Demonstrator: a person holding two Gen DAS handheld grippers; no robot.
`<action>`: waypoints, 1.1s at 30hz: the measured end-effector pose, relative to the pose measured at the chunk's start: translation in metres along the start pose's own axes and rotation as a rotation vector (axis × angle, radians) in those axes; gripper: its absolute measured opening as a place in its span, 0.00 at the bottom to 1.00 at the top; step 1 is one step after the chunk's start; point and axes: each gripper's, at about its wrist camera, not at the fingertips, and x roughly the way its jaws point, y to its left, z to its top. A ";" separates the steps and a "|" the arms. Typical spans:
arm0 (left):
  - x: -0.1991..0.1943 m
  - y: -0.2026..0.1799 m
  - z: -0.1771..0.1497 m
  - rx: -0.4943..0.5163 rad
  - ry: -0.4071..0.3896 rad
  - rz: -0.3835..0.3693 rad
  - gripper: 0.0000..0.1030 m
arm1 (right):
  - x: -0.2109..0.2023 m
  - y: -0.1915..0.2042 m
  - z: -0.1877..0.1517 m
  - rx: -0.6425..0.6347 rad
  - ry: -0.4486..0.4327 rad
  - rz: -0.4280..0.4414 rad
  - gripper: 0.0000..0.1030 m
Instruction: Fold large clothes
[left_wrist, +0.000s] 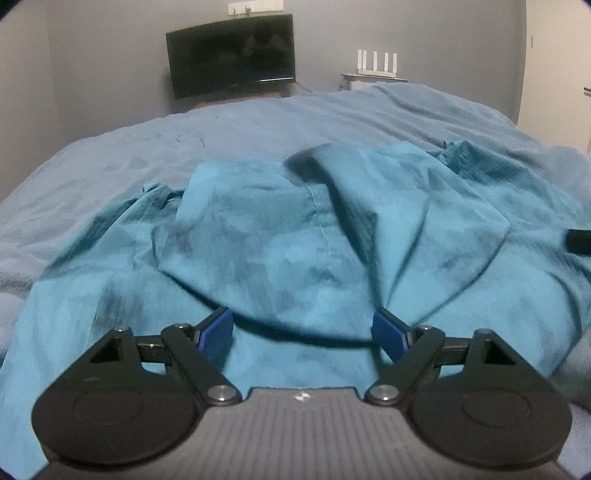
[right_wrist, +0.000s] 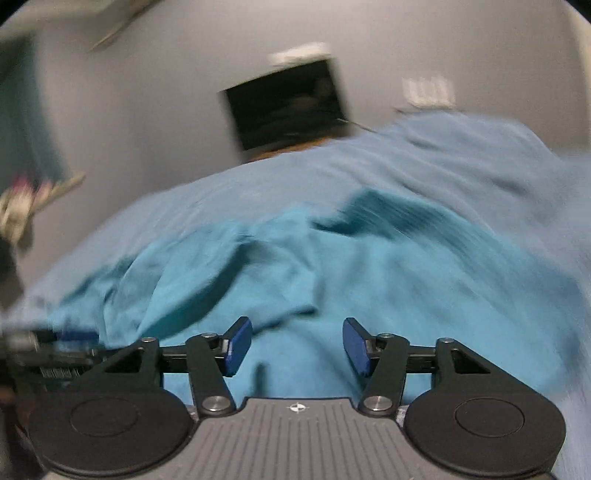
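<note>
The teal garment (left_wrist: 280, 236) lies rumpled across the middle and lower part of both views, spread on a bed (left_wrist: 110, 147) covered in paler blue. It looks like thin woven cloth: light, limp, sure to sag and slide over itself when lifted, so it wants holding at an edge or corner, not in the bunched middle. In the left wrist view a flap is already turned over the centre, its curved near edge lying just ahead of the fingers, and that hem looks like the best place to take hold. A darker ridge of cloth stands at the far right.

The left gripper (left_wrist: 303, 334) points down over the garment from the bottom of its frame, its blue fingers (left_wrist: 218, 334) spread wide with nothing pinched between them. The right gripper (right_wrist: 297, 345) is angled likewise over the cloth, its fingers (right_wrist: 238, 345) also apart and empty; its view is smeared by motion blur. A dark monitor (left_wrist: 231, 53) stands against the grey wall beyond the bed.
</note>
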 end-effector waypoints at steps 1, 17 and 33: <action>-0.002 0.000 0.000 0.007 -0.005 0.007 0.80 | -0.011 -0.009 -0.004 0.077 0.011 -0.007 0.65; 0.004 0.000 -0.024 0.005 -0.015 -0.014 0.86 | -0.006 -0.064 -0.062 0.406 -0.042 -0.026 0.72; -0.006 -0.030 -0.018 0.034 -0.108 -0.177 0.88 | 0.036 -0.077 -0.042 0.423 -0.208 -0.129 0.45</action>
